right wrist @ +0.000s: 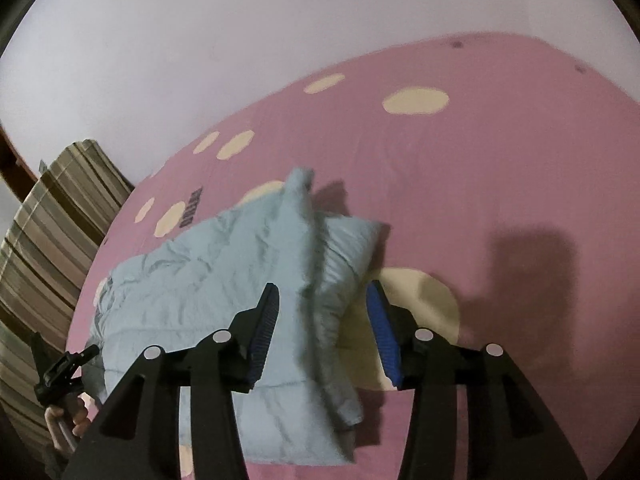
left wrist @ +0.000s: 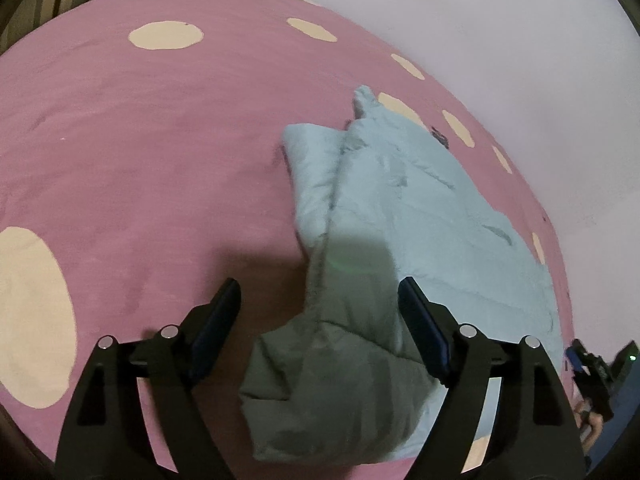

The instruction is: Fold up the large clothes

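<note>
The pale blue jacket (left wrist: 400,208) runs lengthwise toward upper frame; both the left hand-held gripper (left wrist: 320,300) and the right hand-held gripper (right wrist: 322,304) hover wide, empty, over its near end.

We see the left tool (left wrist: 320,312) spread wide at lower centre, holding nothing, above a pale blue padded jacket (left wrist: 400,216) (partly shadowed) lying right of centre on the pink spotted bed (left wrist: 160,152).

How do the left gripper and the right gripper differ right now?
The left gripper hovers over the jacket's shadowed near end; the right gripper straddles its raised fold. The left's pads look dark navy, the right's brighter blue. Both are open and empty.
</note>
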Motion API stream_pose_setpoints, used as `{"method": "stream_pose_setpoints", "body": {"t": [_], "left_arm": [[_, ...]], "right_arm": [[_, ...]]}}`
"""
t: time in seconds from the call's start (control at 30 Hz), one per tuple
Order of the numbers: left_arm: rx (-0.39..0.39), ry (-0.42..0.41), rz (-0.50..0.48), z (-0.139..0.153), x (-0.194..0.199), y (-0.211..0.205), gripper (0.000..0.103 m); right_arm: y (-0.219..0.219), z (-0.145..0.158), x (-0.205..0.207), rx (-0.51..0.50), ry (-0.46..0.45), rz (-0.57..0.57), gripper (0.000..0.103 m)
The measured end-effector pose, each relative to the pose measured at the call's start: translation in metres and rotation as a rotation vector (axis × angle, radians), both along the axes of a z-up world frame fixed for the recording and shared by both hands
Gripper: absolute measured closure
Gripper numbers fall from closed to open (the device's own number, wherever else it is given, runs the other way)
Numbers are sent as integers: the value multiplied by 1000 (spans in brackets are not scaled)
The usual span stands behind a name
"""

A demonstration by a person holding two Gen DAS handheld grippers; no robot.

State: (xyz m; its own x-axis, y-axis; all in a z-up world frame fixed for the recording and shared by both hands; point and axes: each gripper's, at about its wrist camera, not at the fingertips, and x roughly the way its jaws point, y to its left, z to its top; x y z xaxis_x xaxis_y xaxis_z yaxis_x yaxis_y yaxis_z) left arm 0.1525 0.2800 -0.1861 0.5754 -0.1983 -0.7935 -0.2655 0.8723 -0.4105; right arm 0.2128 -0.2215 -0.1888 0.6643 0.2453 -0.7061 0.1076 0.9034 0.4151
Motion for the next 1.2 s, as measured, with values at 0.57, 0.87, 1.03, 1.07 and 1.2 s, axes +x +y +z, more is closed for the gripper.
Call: {"method": "stream_pose_setpoints", "body": {"t": [0.57,0.87,1.03,1.07,1.2], "left_arm": [[25,-8,-34,4,5,-4,19],[28,6,-46,0,15,-7,19],[19,11,-54,-4,21,-8,17],[22,12,-56,-4,23,-8,17],[38,19,-67,-5,27,-10,16]], "right_arm": [[186,6,30,-61,-25,362,65],[215,-26,42,-168,53,335,64],[223,-41,44,-223,85,332,65],[224,-42,43,-231,85,331,65],[226,-44,41,-250,77,328,65]]}}
